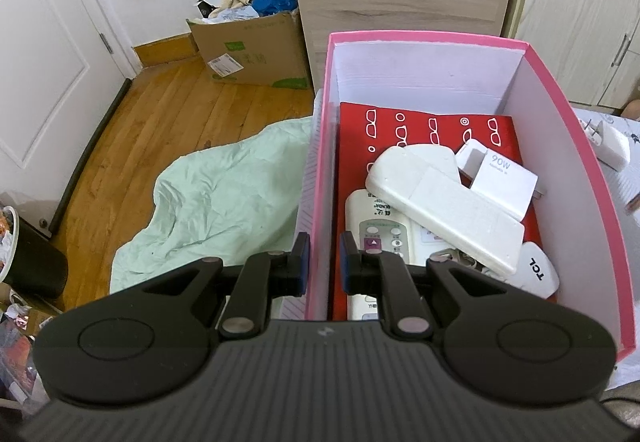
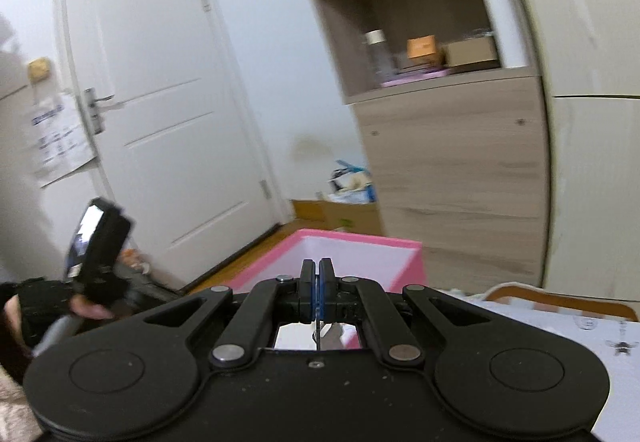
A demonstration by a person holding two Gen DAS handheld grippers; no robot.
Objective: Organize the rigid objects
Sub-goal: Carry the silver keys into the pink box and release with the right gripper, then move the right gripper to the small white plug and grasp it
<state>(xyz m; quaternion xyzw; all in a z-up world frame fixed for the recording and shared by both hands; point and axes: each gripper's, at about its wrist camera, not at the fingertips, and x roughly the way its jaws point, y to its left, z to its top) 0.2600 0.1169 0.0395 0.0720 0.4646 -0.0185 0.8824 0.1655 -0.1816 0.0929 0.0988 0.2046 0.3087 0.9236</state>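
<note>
A pink box (image 1: 556, 114) with white inner walls holds a red booklet (image 1: 436, 122), a white foam piece (image 1: 444, 198), a white 90W charger (image 1: 500, 174), a white remote (image 1: 380, 226) and a white TCL remote (image 1: 536, 270). My left gripper (image 1: 324, 262) straddles the box's left wall, one finger on each side, gripping it. My right gripper (image 2: 319, 292) hangs above the same pink box (image 2: 414, 262) and is shut on a thin object (image 2: 319, 326) that hangs below the pads; I cannot tell what it is.
A white plug adapter (image 1: 608, 142) lies on the surface right of the box. A green cloth (image 1: 216, 202) lies on the wooden floor, with a cardboard box (image 1: 252, 50) behind it. A wooden cabinet (image 2: 452, 162) and a white door (image 2: 160, 102) stand beyond.
</note>
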